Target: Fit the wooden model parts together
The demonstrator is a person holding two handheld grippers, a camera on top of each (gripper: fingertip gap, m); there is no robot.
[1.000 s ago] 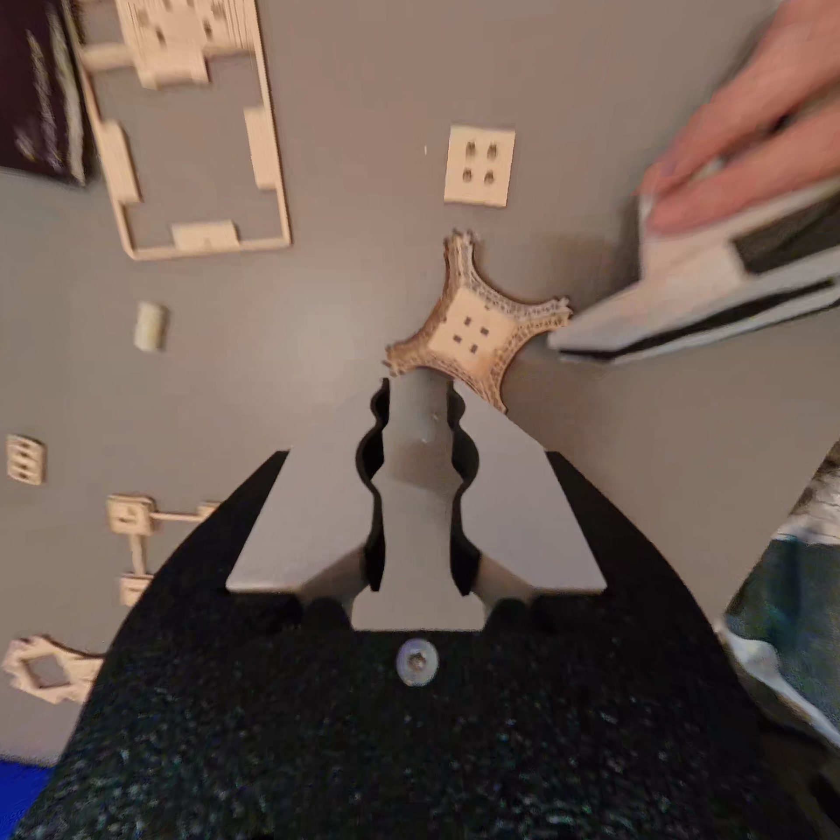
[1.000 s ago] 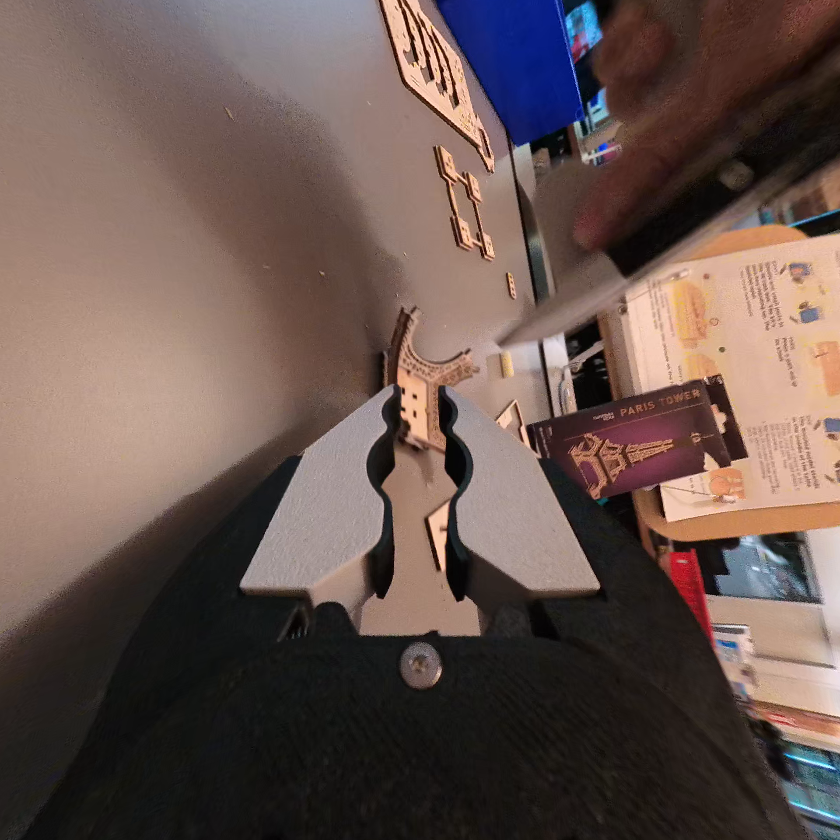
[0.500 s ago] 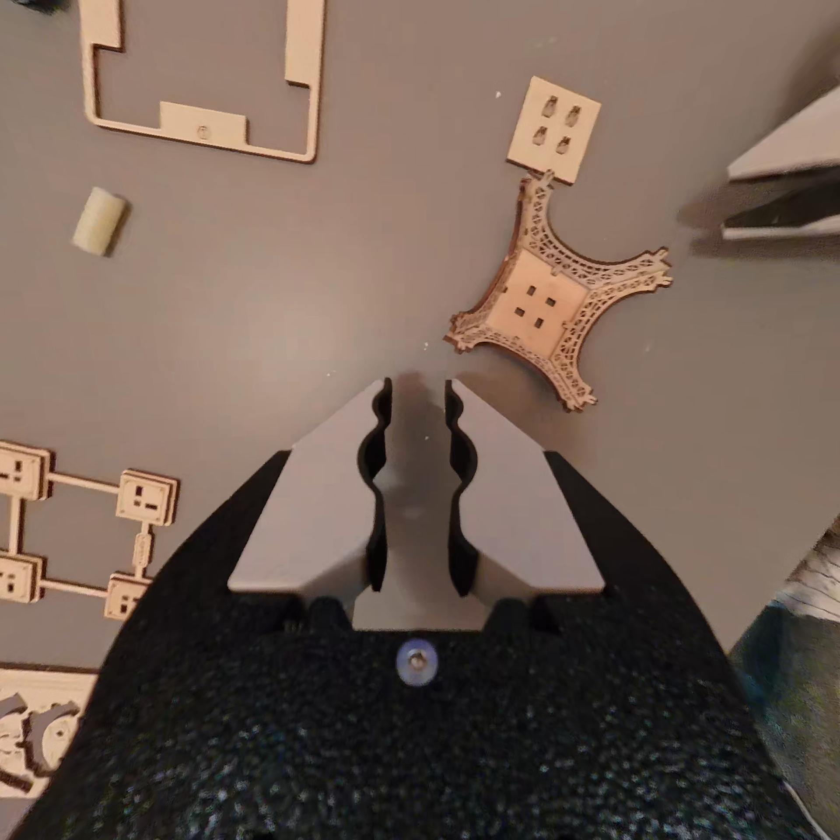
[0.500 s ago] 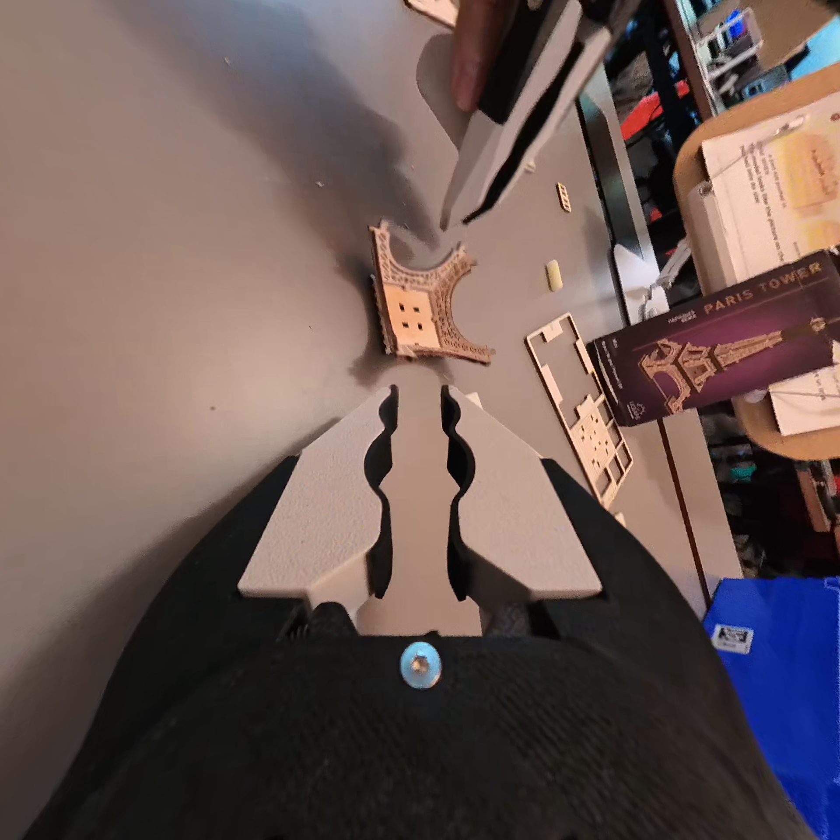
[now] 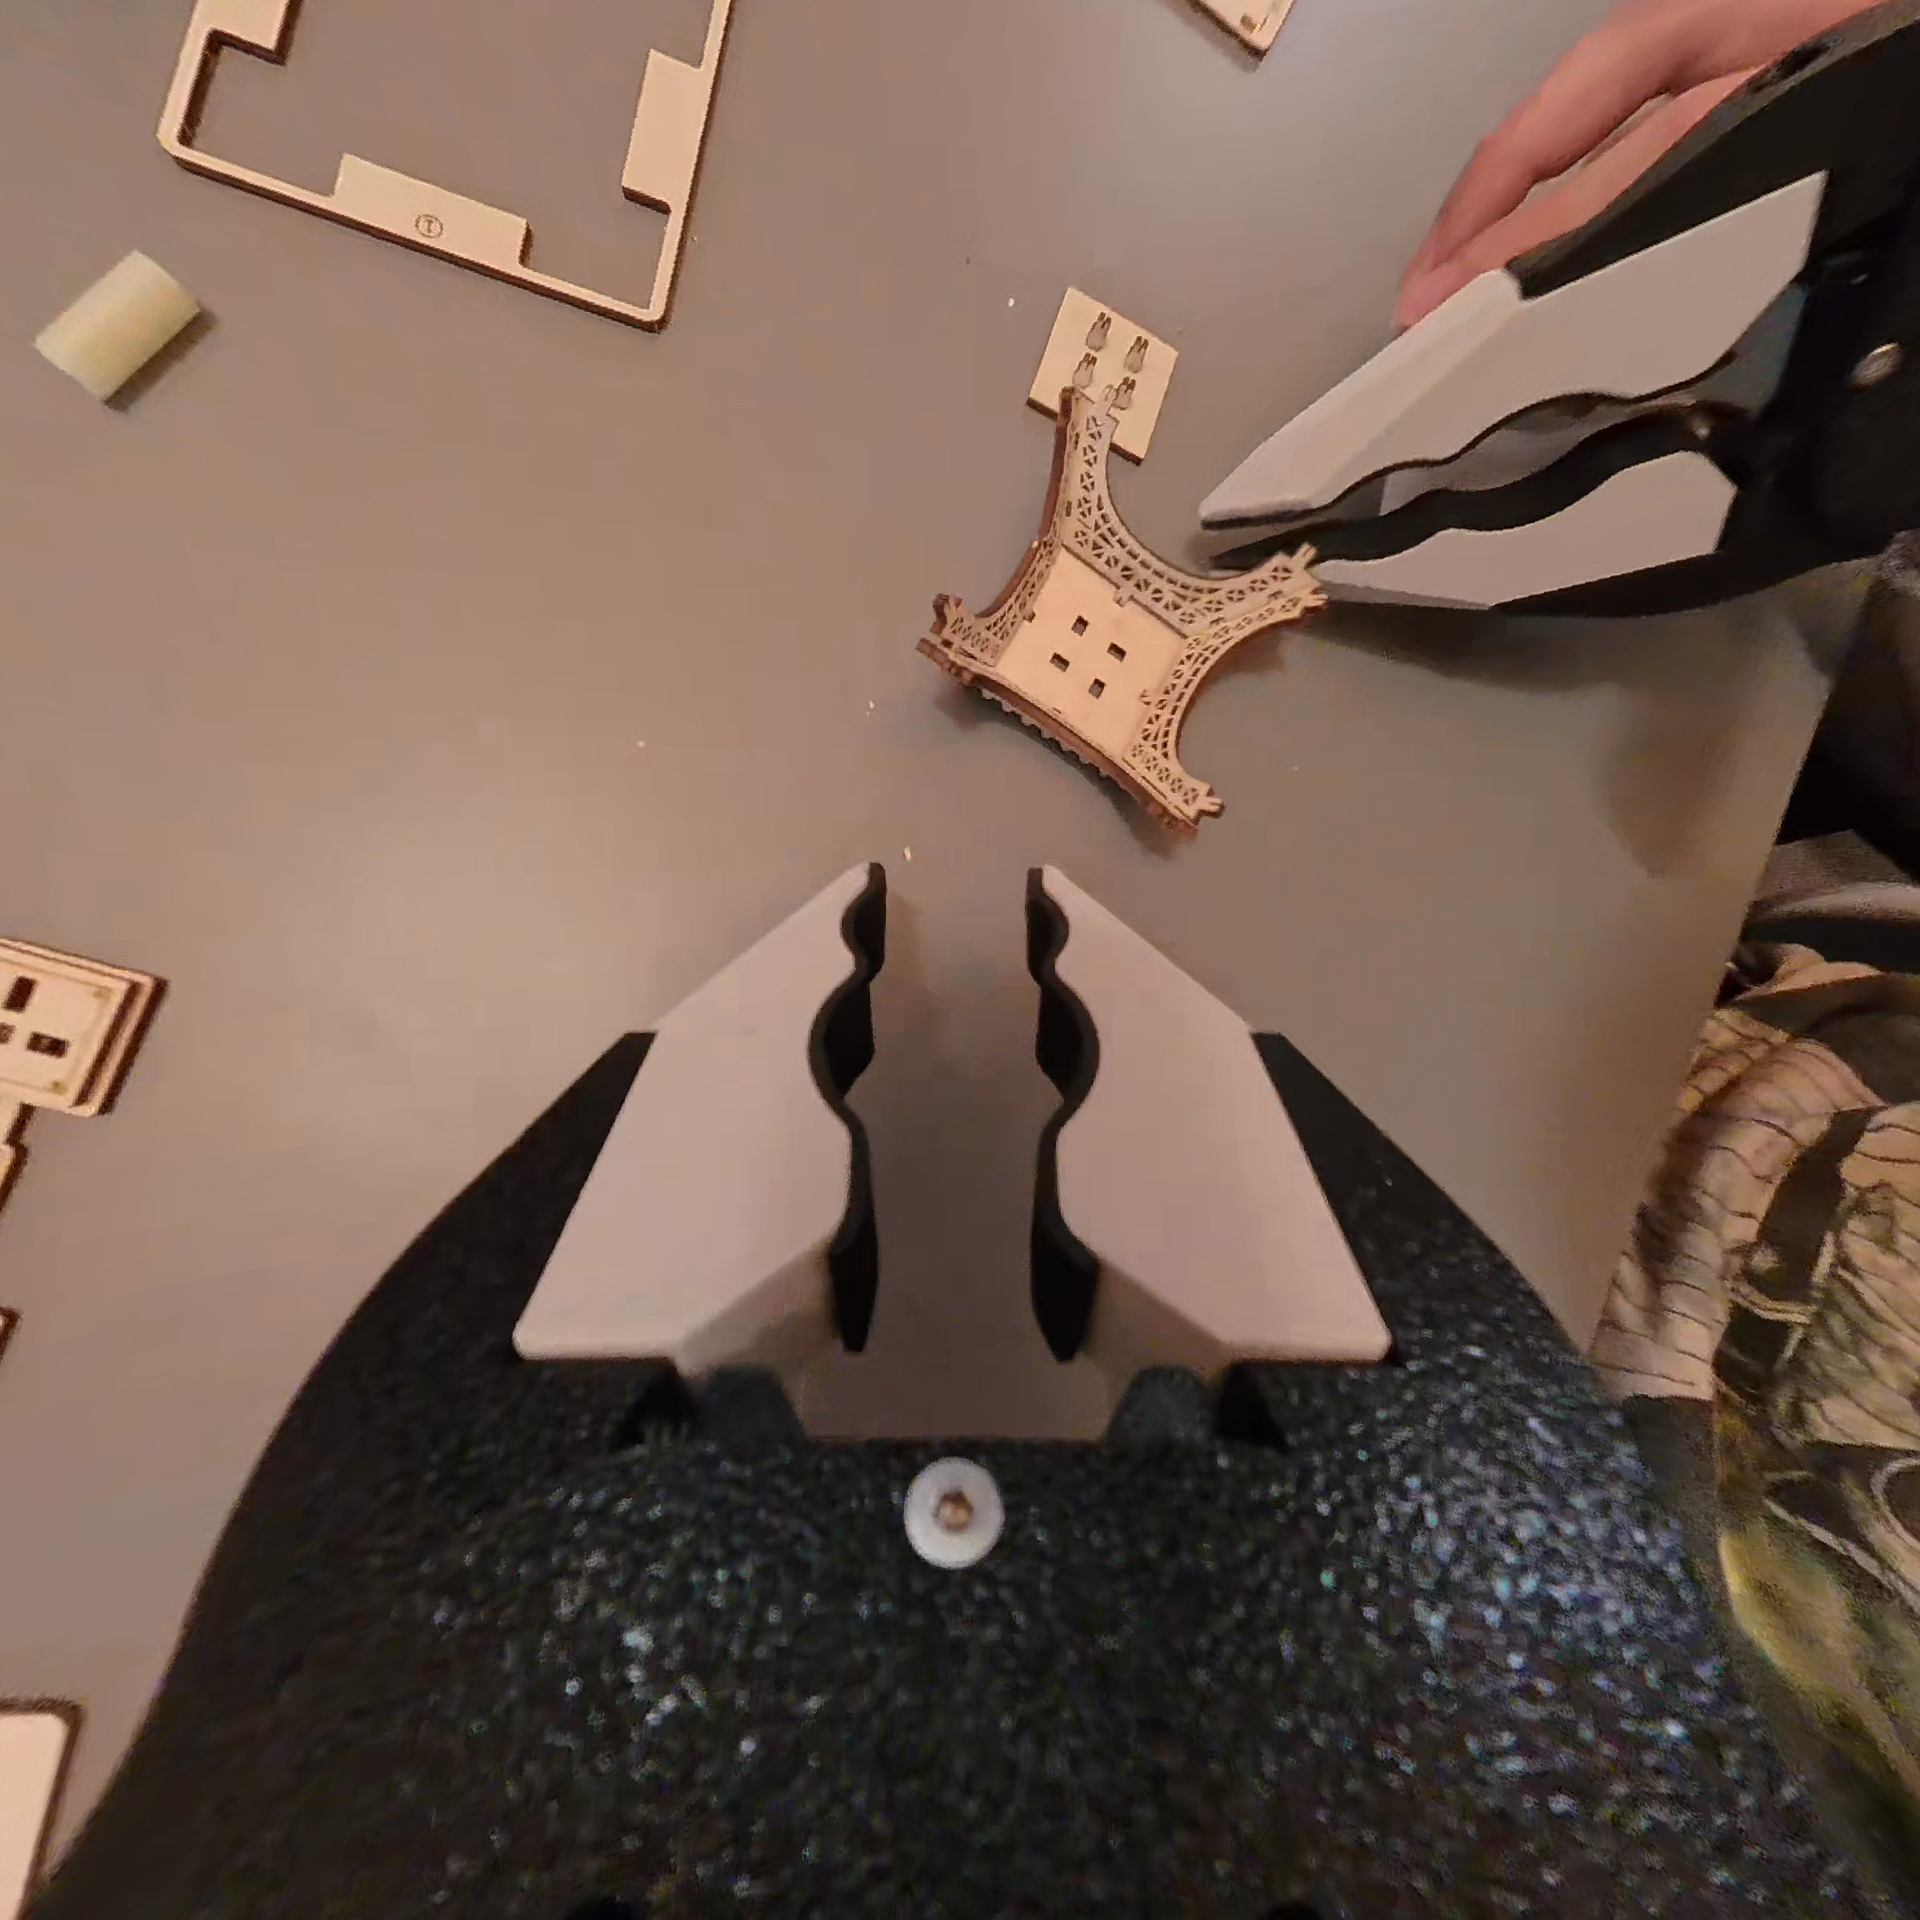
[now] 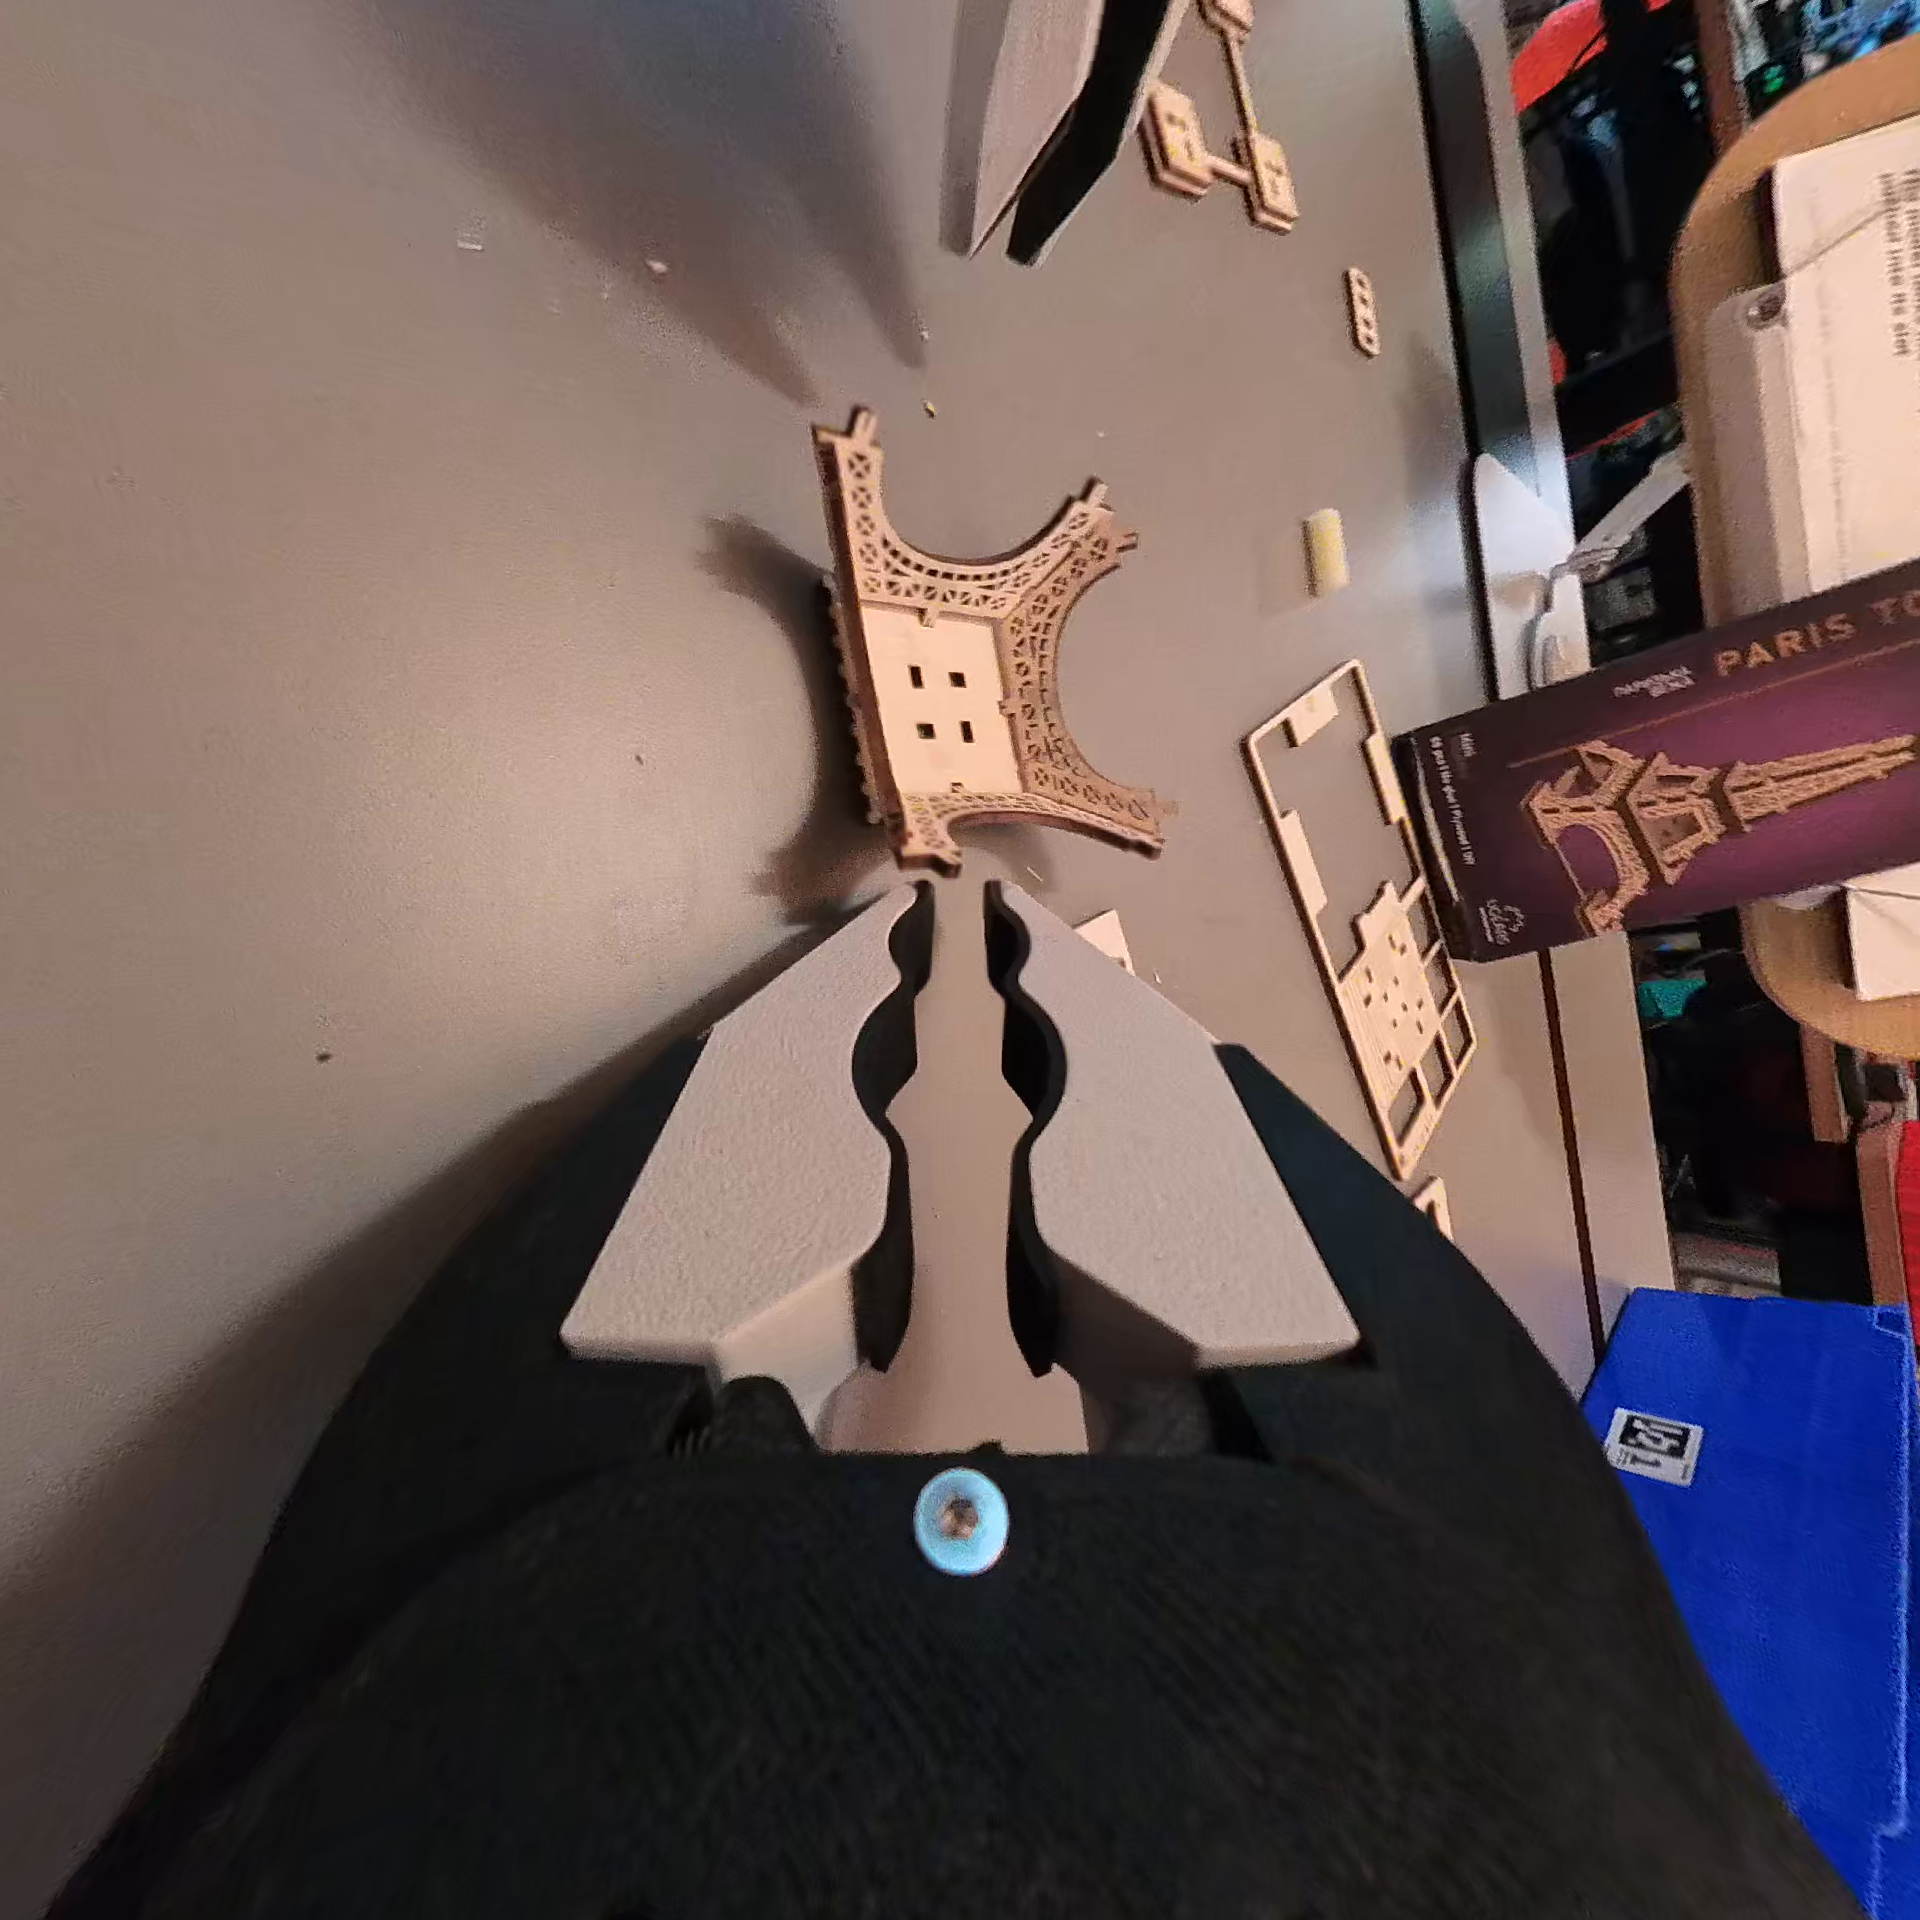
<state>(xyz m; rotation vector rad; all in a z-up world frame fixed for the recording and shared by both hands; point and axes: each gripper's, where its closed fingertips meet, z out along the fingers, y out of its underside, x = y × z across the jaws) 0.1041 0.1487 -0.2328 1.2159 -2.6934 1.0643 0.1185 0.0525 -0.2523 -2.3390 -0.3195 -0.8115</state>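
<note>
A wooden lattice tower base (image 5: 1101, 644) with four square holes lies flat on the grey table (image 5: 468, 644). One leg overlaps a small square plate (image 5: 1112, 364) with four slots. My left gripper (image 5: 956, 883) is open and empty, a short way in front of the base. My right gripper (image 6: 951, 888) is narrowly open and empty, its tips just short of one leg of the base (image 6: 956, 707). In the left wrist view the right gripper (image 5: 1247, 535) comes in from the right, held by a hand, with its tips at a leg's end.
An emptied wooden sheet frame (image 5: 665, 260), a pale cylinder (image 5: 114, 322) and square parts on a sprue (image 5: 52, 1023) lie to the left. A dark model box (image 6: 1662, 790), another sheet (image 6: 1382, 997) and a blue bag (image 6: 1766, 1558) are at the table's edge. The tips of one gripper are about 11 cm away from the tips of the other. To reach the small square plate (image 5: 1112, 364) in a straight line is about 4 cm for my right fingers, about 15 cm for my left.
My left gripper has drawn back from the tower base, which it was touching a second ago. My right gripper has moved in close to one leg of the base.
</note>
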